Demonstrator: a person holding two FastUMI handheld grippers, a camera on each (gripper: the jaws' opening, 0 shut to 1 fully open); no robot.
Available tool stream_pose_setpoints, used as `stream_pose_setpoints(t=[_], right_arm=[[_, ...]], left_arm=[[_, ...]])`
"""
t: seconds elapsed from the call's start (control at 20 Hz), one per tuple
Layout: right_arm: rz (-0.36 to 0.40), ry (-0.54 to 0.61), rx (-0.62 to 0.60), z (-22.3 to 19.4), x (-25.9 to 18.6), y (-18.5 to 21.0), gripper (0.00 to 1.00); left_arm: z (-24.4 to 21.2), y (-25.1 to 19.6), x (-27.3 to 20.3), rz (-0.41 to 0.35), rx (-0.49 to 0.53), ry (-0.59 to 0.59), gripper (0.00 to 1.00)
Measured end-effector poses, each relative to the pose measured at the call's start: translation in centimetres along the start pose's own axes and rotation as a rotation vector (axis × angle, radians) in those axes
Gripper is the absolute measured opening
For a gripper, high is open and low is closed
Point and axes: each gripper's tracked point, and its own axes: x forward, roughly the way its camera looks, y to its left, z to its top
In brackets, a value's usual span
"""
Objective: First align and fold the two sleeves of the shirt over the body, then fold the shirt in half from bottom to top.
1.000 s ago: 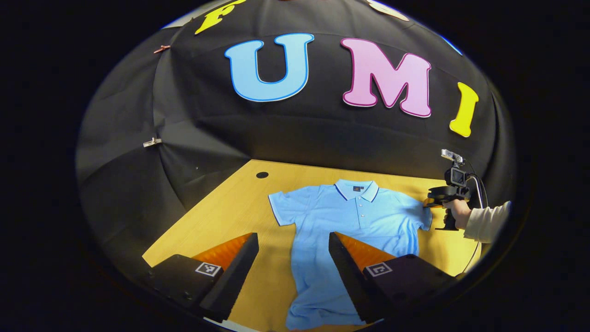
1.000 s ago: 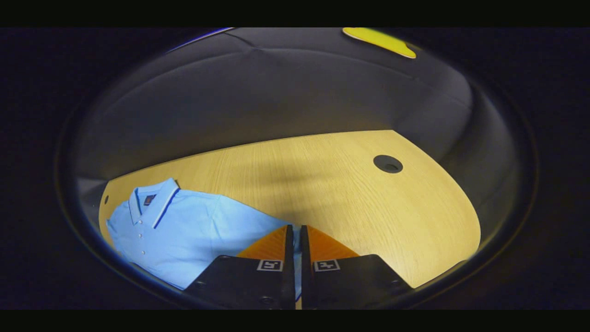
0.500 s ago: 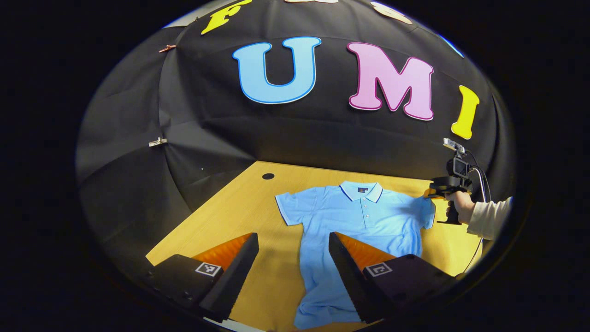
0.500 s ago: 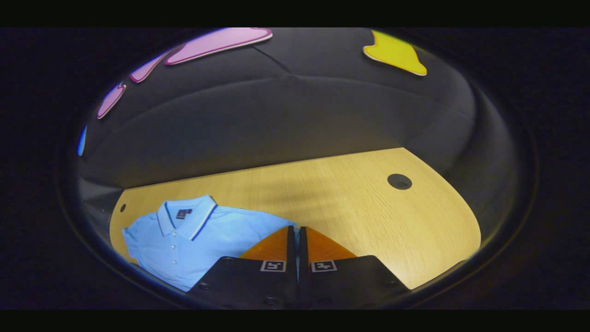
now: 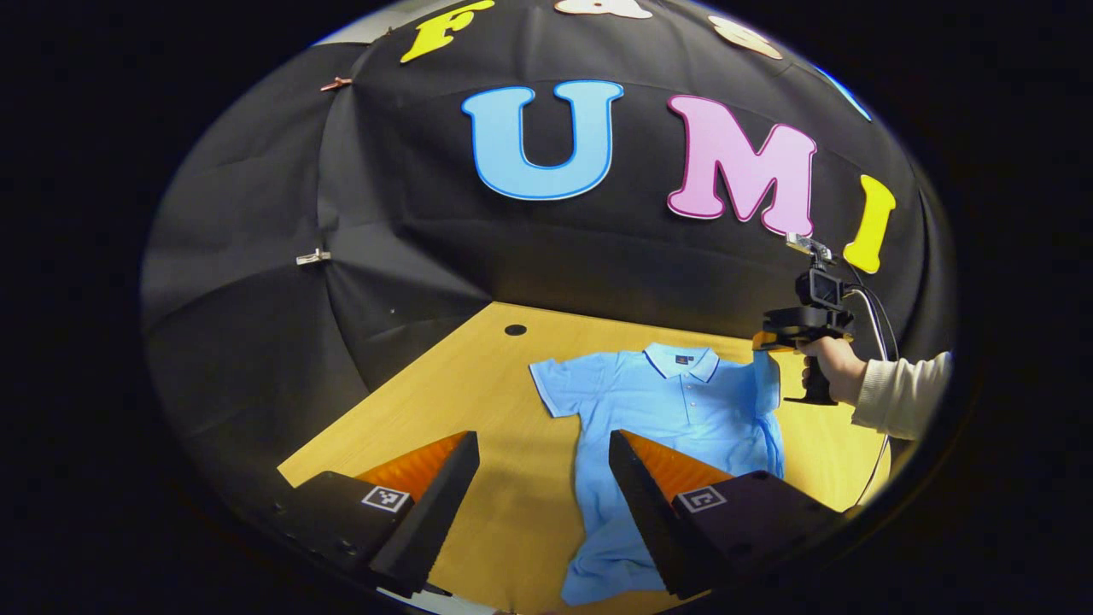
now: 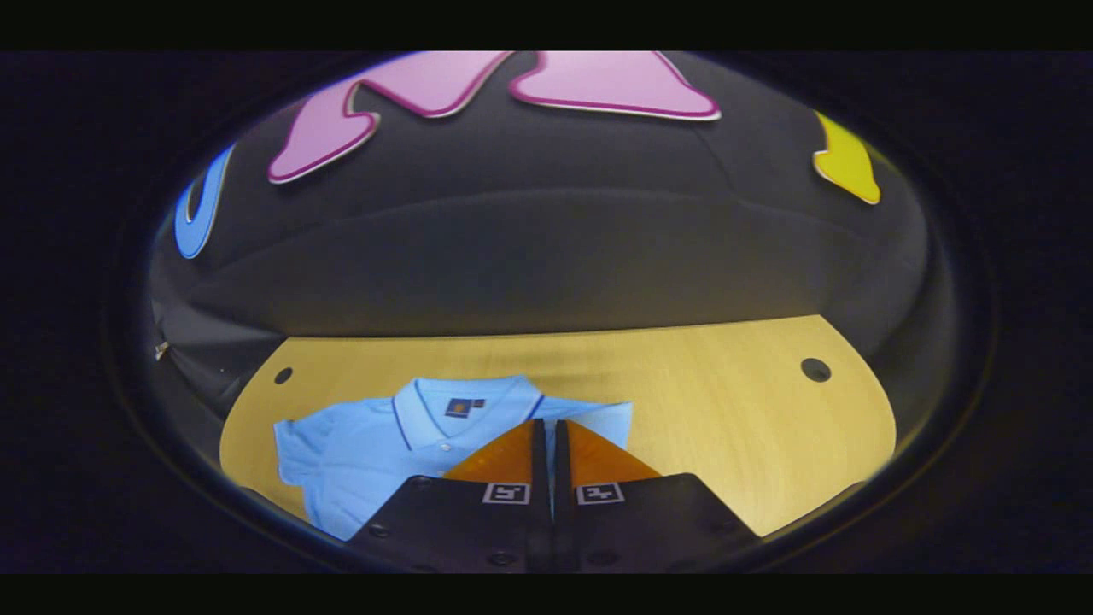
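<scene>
Sleeve (image 5: 766,376) lifted higher, shirt (image 5: 657,410) flat, collar up

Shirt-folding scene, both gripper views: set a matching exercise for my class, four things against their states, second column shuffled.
Things:
1. right sleeve
2. left sleeve
3. left gripper
4. collar

States:
A. jaws wide apart, holding nothing, above the table
B. lying flat, spread out to the side
C. pinched and lifted off the table
D. at the far end of the shirt, lying flat

Pairs: 1-C, 2-B, 3-A, 4-D. The right gripper does the pinching.
</scene>
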Motion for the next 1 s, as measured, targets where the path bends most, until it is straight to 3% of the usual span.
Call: stream_pose_setpoints(t=[0.05,0.15,0.2,0.25,0.3,0.35,0.5,0.55,0.6,0.85,1.0], right_arm=[[-0.002,0.001,-0.023,-0.2,0.0,1.1,0.05],[0.049,0.001,-0.053,-1.0,-0.6,4.1,0.01],[0.090,-0.003,-0.064,-1.2,-1.1,5.8,0.17],[0.128,-0.012,-0.080,-1.3,-1.8,7.3,0.10],[0.153,-0.019,-0.105,-1.3,-2.3,8.3,0.35],[0.169,-0.031,-0.130,-1.4,-3.2,9.0,0.36],[0.207,-0.066,-0.175,-1.2,-5.8,10.0,0.90],[0.208,-0.078,-0.186,-1.0,-7.0,9.7,0.95],[0.206,-0.091,-0.198,-0.8,-8.0,9.3,1.00],[0.201,-0.113,-0.227,-1.4,-13.0,6.5,1.00],[0.185,-0.119,-0.234,-1.7,-15.7,3.8,0.96]], left_arm=[[0.1,0.6,-0.1,0.009,-0.009,-0.006,0.98],[0.2,1.6,-0.1,0.021,-0.030,-0.013,0.98],[0.2,2.0,0.1,0.026,-0.042,-0.016,0.98],[0.4,2.3,0.5,0.030,-0.051,-0.019,0.99],[0.7,2.5,1.0,0.031,-0.054,-0.025,0.99],[1.1,2.5,1.4,0.027,-0.048,-0.036,0.98],[2.6,2.4,3.6,-0.002,-0.020,-0.062,0.98],[3.1,2.0,4.6,-0.020,-0.015,-0.070,0.98],[3.6,1.6,5.7,-0.041,-0.013,-0.077,0.98],[4.7,-1.2,13.1,-0.157,0.007,-0.061,0.98],[3.8,-2.5,19.1,-0.191,0.031,-0.016,0.98]])
